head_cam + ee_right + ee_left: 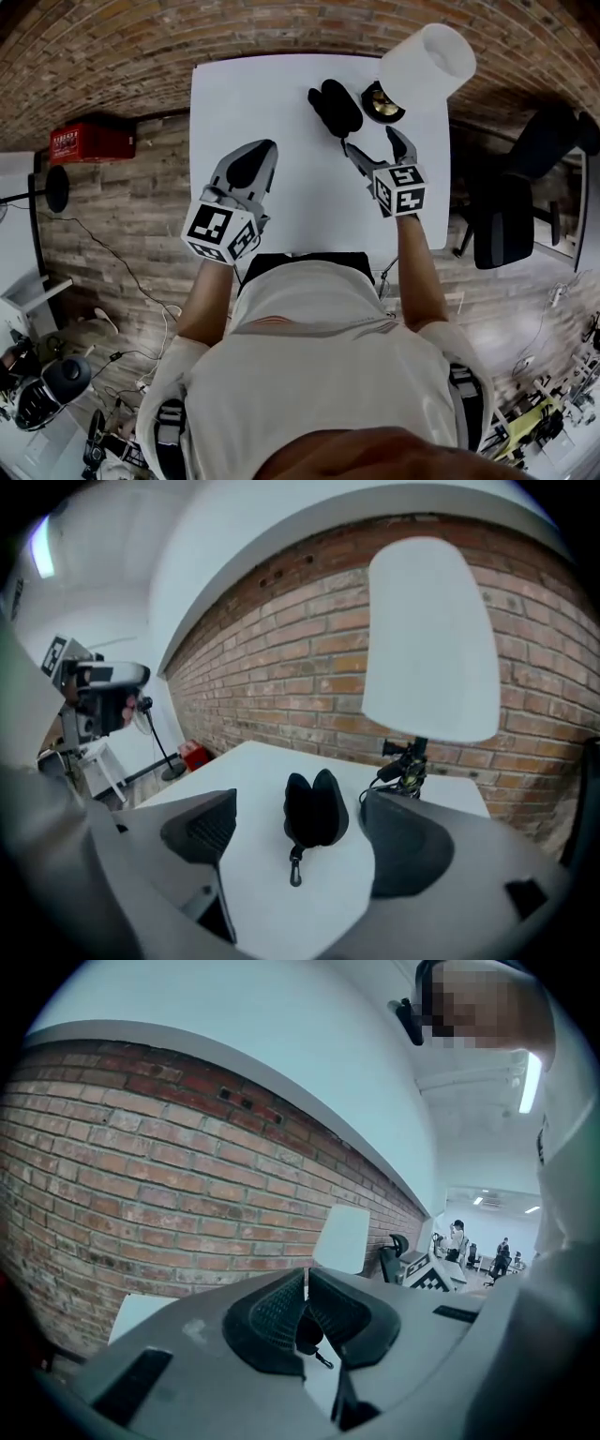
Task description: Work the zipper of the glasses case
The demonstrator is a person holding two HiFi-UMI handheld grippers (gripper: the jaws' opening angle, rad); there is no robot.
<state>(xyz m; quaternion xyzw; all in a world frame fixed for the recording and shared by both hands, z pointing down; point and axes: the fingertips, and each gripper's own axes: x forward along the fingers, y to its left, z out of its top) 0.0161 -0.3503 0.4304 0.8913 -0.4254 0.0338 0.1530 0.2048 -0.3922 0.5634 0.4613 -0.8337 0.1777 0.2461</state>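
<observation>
Glasses case gapes untouched at twelve o'clock on the table; approach step, I'd say: right hand-held gripper, jaws apart, must next pinch the dangling pull, left hand-held gripper closed, empty.

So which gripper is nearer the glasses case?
Right. The right gripper sits just short of the glasses case, jaws open; the left gripper, shut, is farther off to its left.

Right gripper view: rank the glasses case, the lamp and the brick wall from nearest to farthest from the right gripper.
1. case, straight ahead on the table
2. lamp, behind the case, off to the right
3. wall, past the table's far edge
</observation>
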